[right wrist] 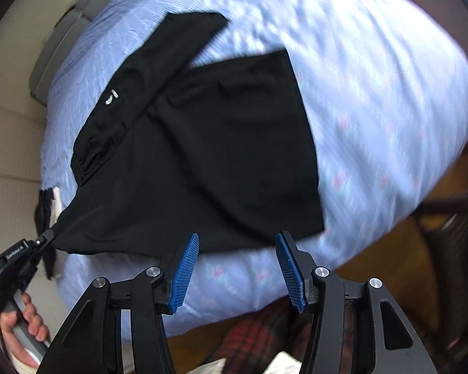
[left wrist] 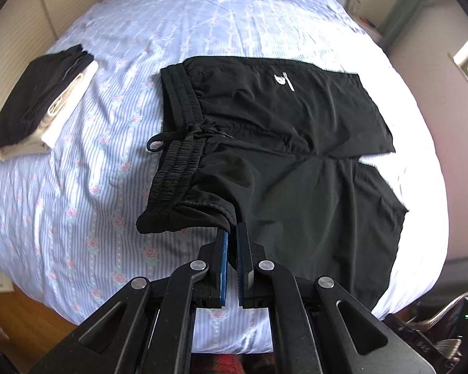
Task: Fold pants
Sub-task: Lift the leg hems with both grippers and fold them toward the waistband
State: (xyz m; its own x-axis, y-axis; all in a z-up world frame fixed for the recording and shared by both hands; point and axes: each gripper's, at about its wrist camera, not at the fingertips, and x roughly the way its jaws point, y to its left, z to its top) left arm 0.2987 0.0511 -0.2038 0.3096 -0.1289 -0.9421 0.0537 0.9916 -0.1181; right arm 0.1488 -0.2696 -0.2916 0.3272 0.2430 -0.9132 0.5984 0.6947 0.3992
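Black shorts-style pants [left wrist: 296, 143] with a small white logo lie spread on the bed, waistband to the left, legs to the right. My left gripper [left wrist: 233, 229] is shut on the near waistband corner and lifts it a little off the sheet. In the right wrist view the pants [right wrist: 202, 155] lie ahead, and the left gripper [right wrist: 48, 235] pinches their corner at the far left. My right gripper [right wrist: 237, 246] is open and empty, just above the near hem of the pants.
The bed has a light blue striped sheet with pink roses [left wrist: 78, 202]. A stack of folded black and cream clothes [left wrist: 37, 103] sits at the bed's left. Wooden floor [left wrist: 25, 318] lies beyond the near edge. A beige headboard wall [right wrist: 6, 155] is at left.
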